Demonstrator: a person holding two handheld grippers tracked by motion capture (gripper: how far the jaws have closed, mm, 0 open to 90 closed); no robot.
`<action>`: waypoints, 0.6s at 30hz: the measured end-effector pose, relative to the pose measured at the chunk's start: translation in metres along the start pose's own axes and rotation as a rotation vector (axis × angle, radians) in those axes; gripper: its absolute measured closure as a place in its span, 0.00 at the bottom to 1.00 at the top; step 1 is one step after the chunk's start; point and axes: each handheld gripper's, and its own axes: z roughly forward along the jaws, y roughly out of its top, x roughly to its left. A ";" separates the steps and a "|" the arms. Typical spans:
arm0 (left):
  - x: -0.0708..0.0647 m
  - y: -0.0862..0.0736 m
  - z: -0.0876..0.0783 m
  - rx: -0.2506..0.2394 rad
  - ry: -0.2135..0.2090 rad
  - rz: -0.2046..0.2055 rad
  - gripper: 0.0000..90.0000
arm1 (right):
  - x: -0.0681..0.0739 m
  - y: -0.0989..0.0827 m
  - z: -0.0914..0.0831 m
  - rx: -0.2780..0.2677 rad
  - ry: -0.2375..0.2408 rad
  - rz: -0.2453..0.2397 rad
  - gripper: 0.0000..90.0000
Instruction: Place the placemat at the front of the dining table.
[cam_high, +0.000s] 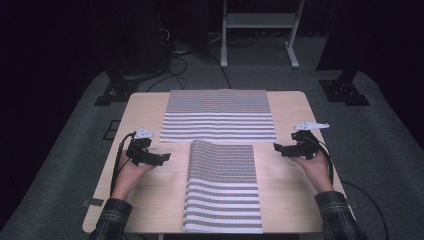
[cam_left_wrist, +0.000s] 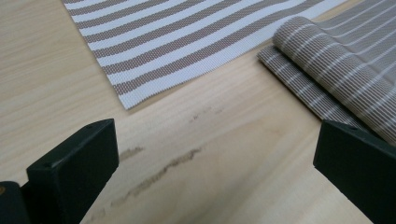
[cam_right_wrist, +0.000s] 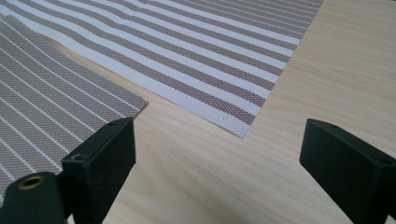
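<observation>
Folded striped mat (cam_high: 223, 187) near table edge; flat striped mat (cam_high: 219, 115) behind.

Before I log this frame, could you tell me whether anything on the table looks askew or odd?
Only the near striped mat: it lies folded over, its left edge bulging in a loose roll, while the far mat lies flat. Dark streaks mark the table.

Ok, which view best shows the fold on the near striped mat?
The left gripper view: the near mat curls over its lower layer there, the rolled fold edge seen close up. The high view shows the whole mat but the fold small. The right gripper view catches a flat corner.
</observation>
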 end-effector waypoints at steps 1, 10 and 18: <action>-0.002 -0.002 -0.004 -0.006 0.001 0.002 0.00 | 0.001 -0.001 -0.003 -0.005 -0.001 -0.002 0.10; -0.018 -0.027 -0.039 -0.050 0.018 0.018 0.00 | 0.015 -0.014 -0.034 -0.057 0.020 -0.010 0.10; -0.034 -0.050 -0.055 -0.049 0.032 0.053 0.00 | 0.027 -0.033 -0.053 -0.080 0.030 -0.040 0.10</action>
